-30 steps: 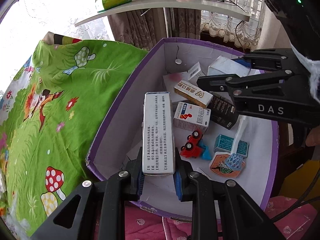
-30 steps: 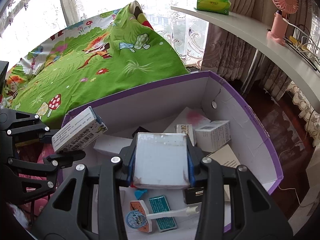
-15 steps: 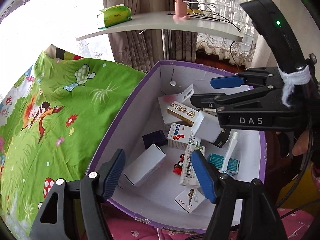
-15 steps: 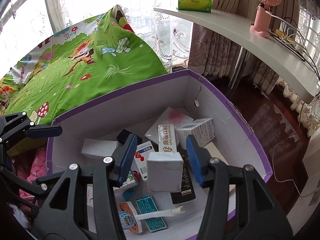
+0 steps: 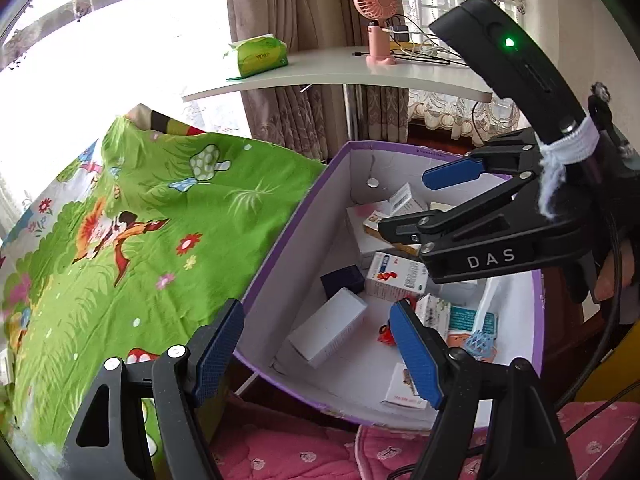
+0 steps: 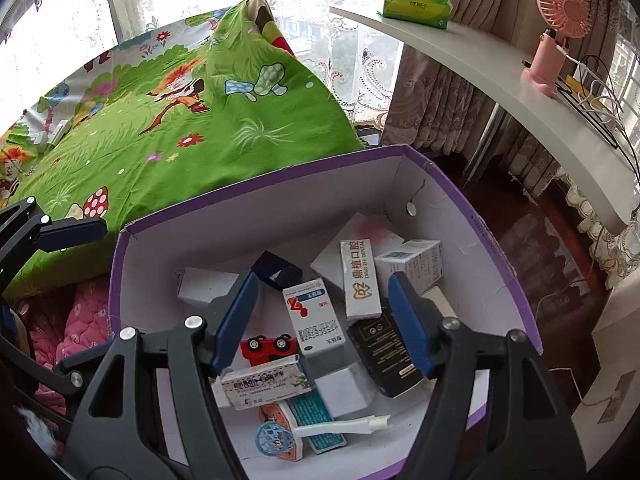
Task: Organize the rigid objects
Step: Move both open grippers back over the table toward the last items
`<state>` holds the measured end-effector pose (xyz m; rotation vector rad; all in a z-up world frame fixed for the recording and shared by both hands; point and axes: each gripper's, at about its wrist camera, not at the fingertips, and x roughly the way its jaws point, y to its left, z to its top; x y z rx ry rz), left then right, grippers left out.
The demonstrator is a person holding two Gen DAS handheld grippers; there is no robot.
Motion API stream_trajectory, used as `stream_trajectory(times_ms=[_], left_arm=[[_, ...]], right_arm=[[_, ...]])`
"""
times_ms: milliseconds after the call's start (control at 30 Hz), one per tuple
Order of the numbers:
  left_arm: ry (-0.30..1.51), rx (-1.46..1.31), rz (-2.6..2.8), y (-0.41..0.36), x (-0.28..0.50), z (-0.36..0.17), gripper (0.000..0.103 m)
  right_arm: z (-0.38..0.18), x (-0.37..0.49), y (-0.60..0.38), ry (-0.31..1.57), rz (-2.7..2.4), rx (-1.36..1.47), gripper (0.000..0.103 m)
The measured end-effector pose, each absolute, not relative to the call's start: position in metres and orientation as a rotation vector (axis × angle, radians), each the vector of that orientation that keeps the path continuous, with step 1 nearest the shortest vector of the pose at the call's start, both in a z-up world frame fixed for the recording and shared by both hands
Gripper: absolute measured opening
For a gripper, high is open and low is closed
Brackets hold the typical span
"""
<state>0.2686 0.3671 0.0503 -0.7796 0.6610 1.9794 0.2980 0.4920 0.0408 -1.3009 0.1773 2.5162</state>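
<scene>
Left wrist view: the left gripper (image 5: 316,348) hangs spread wide with nothing between its blue pads (image 5: 218,346), over the near corner of the purple box (image 5: 280,236). Across the box the right gripper (image 5: 408,204) reaches in from the right, also spread and empty.

Right wrist view: the right gripper (image 6: 324,324) stands released above the box (image 6: 256,184), and the left gripper's blue pad (image 6: 72,232) shows at the left edge over the green sheet (image 6: 160,120).

Inside the box lie the rigid things, jumbled together:
- a white carton (image 6: 204,286) against the left wall, touching a dark blue box (image 6: 276,270)
- a red-and-white medicine box (image 6: 314,316) in the middle, just beside a dental box (image 6: 360,278) with gold lettering
- a black box (image 6: 384,356) under the right pad
- a red toy car (image 6: 268,346) on its side, wheels up, touching a small printed carton (image 6: 264,386)
- a white toothbrush (image 6: 340,426) lying across a teal packet (image 6: 316,412) at the near wall

On the white shelf (image 6: 480,68) stand a pink fan (image 6: 560,28) and a green tissue pack (image 6: 416,0)
</scene>
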Motion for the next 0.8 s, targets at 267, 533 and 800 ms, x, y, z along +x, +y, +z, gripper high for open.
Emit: stream_trajectory(times_ms=[267,533,800], left_arm=[[0.525,-0.916,2.346,0.216,0.191,0.05,0.081],[0.12,-1.283,2.893,0.025,0.097,0.035,0.085],[-0.304,-1.489,3.14,-0.084,0.091,0.029,0.085]], right_arm=[[0.059,0.19,0.365,-0.023,2.831,-1.359,0.08],[0.05,0.049,0.219,-0.091,3.105,-1.476,0.083],[0.039,-0.092,0.114,0.103,3.096,-1.539,0.083]])
